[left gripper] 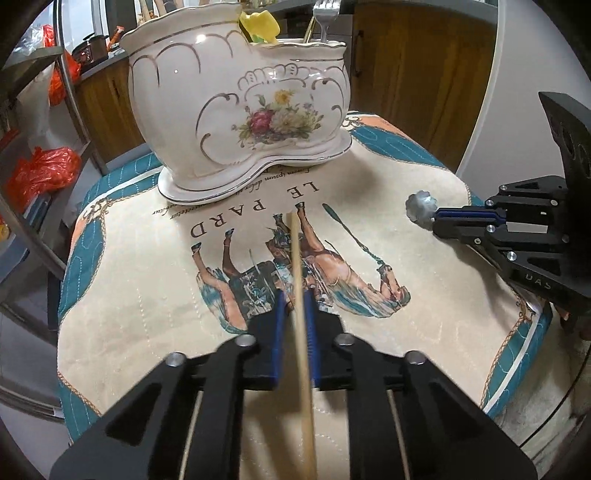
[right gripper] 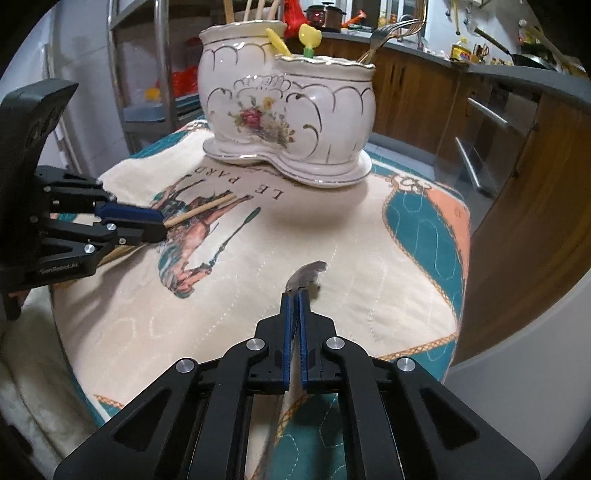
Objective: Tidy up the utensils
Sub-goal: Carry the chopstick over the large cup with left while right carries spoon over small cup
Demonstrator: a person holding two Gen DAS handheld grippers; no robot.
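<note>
A white ceramic two-compartment holder (left gripper: pixel 236 107) with flower print stands at the far side of the printed cloth; it also shows in the right wrist view (right gripper: pixel 288 122). It holds forks (left gripper: pixel 325 18), a yellow utensil (left gripper: pixel 260 22) and wooden sticks. My left gripper (left gripper: pixel 295 299) is shut on a wooden chopstick (left gripper: pixel 301 314), pointing toward the holder; the chopstick also shows in the right wrist view (right gripper: pixel 201 211). My right gripper (right gripper: pixel 295 297) is shut on a metal utensil handle (right gripper: pixel 304 278) with a scalloped end, seen from the left wrist view (left gripper: pixel 421 207), held above the cloth.
The printed cloth (left gripper: pixel 147 314) covers a small round table with edges close on all sides. A metal rack (left gripper: pixel 70 107) with red bags stands at the left. Wooden cabinets (right gripper: pixel 517 155) and a counter run behind and to the right.
</note>
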